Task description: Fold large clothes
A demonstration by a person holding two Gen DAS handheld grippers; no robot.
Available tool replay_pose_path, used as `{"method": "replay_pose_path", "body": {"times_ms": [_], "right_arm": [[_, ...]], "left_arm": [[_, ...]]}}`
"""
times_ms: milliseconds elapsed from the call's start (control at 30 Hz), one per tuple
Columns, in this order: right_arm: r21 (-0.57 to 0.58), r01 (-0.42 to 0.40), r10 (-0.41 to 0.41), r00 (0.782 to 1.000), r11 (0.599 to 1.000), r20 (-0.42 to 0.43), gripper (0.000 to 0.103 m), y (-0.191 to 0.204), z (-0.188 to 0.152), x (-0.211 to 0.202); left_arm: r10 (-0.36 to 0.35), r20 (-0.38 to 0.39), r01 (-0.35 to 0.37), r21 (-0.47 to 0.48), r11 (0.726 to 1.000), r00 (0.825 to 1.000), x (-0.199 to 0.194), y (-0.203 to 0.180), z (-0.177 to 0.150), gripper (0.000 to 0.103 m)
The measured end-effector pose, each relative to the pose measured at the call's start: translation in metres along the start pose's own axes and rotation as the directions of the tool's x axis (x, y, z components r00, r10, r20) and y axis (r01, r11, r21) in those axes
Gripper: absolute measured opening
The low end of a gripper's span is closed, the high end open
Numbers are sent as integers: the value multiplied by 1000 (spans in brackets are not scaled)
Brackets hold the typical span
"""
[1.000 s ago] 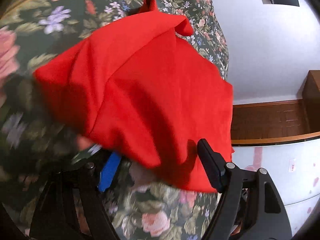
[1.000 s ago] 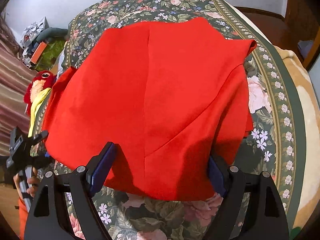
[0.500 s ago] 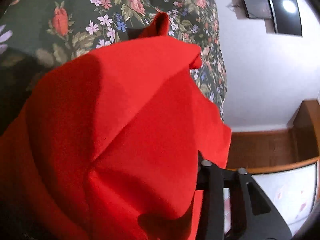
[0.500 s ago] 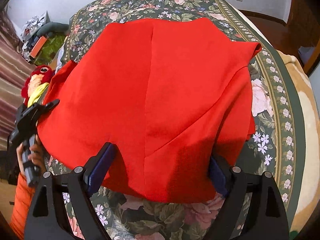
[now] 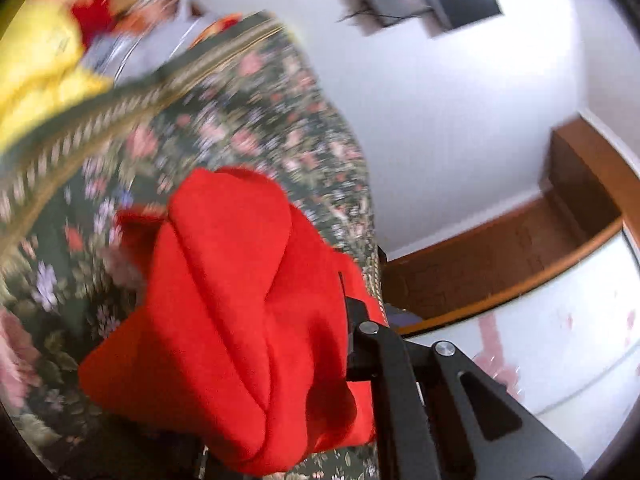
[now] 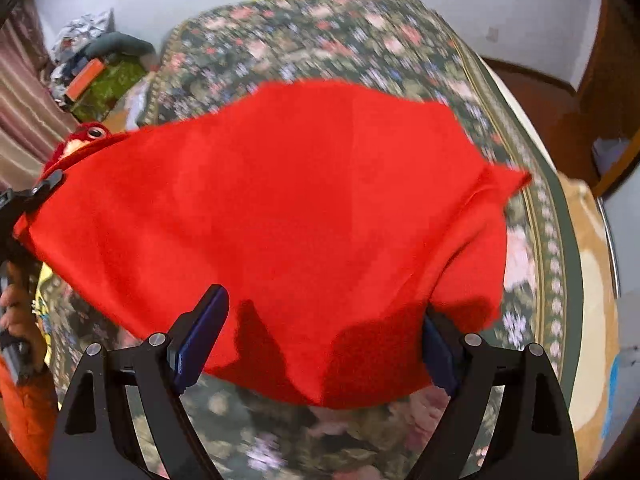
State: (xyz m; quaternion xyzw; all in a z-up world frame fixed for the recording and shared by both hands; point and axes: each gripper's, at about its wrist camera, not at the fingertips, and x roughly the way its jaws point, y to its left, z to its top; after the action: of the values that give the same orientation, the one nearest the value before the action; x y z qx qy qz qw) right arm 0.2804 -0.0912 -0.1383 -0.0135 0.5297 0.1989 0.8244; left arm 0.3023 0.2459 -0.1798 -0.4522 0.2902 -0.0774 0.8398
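A: Lifting off the bed (image 6: pixel 400 40) is what the red garment (image 6: pixel 280 208) is doing now, compared with a second ago, when it was lying spread on the floral cover; its left edge is rising and both views are blurring with motion.

B: And where is the cloth sitting at this moment?

A: It is hanging over the middle of the bed, bunching into thick folds in the left view (image 5: pixel 240 300) and stretching wide across the right view.

B: What is the left gripper (image 6: pixel 24 208) doing?

A: It is gripping the garment's left edge, as the right view is showing; its fingers are looking closed on the cloth. In its own view the fabric is covering one finger, so the closure is only a judgement.

B: And the right gripper (image 6: pixel 320 340)?

A: Its fingers (image 6: pixel 200 332) are standing wide apart, with the near hem draping between them; nothing is looking pinched.

B: So what is this meaning for the fold?

A: I am judging that the left side is being carried over toward the right, starting a lengthwise fold.
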Motion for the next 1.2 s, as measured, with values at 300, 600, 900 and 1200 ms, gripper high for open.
{"method": "replay_pose_path", "body": {"times_ms": [300,600,900,1200], "right_arm": [[-94,-3,13,994,996,111,86,41,13,-16],[-102,-22,35,991,995,129,86,59,9,-14],[-180,-128,130,991,975,4,86,96,5,26],[-198,-187,163,978,962,-131,86,101,-11,54]], "left_arm": [[104,106,-113,82,990,989,-46,-9,-6,8],[186,63,-187,8,982,980,-57,41,-37,7],[258,1,-258,-3,966,966,-59,58,-63,7],[189,26,-190,86,978,982,-40,-7,-39,7]]}}
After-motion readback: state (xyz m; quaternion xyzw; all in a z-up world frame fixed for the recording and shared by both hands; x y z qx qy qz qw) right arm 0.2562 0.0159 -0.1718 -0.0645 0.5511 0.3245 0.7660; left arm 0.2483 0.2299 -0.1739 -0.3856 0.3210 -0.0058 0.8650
